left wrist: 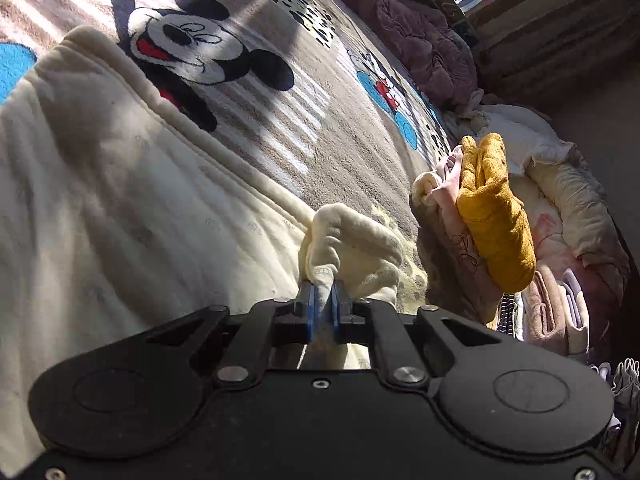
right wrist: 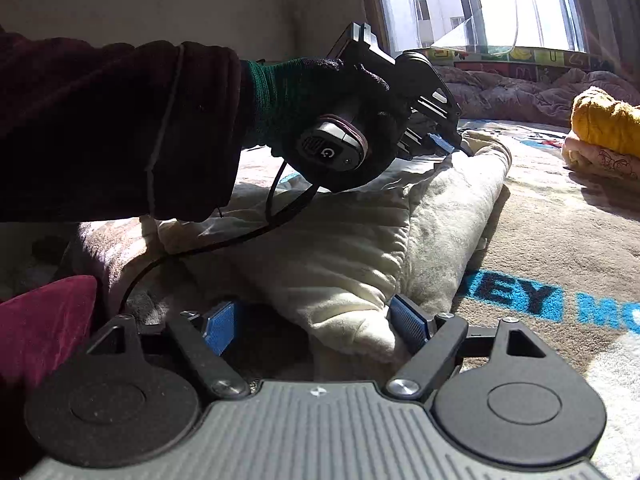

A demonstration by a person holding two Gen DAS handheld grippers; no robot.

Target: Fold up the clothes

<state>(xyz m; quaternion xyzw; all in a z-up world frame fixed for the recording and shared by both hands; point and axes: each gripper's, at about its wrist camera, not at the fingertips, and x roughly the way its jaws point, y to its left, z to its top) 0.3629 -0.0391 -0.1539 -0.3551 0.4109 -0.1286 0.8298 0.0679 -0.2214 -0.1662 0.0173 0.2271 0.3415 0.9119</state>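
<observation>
Cream garment (left wrist: 120, 184) spread over the Mickey Mouse rug (left wrist: 248, 92) at frame left, left gripper (left wrist: 325, 300) fingers clamped on its bunched corner, right gripper (right wrist: 316, 320) fingers wide apart around a fold, yellow towel (left wrist: 492, 216) on folded pile at right, purple quilt (left wrist: 416, 28) upper right.

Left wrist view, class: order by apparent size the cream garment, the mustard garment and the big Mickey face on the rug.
1. Cream garment, though it lies nearest the camera, which inflates it.
2. Mickey face.
3. Mustard garment. It looks close in size to the face and lies at a different distance, so 2 and 3 are unsure.
</observation>
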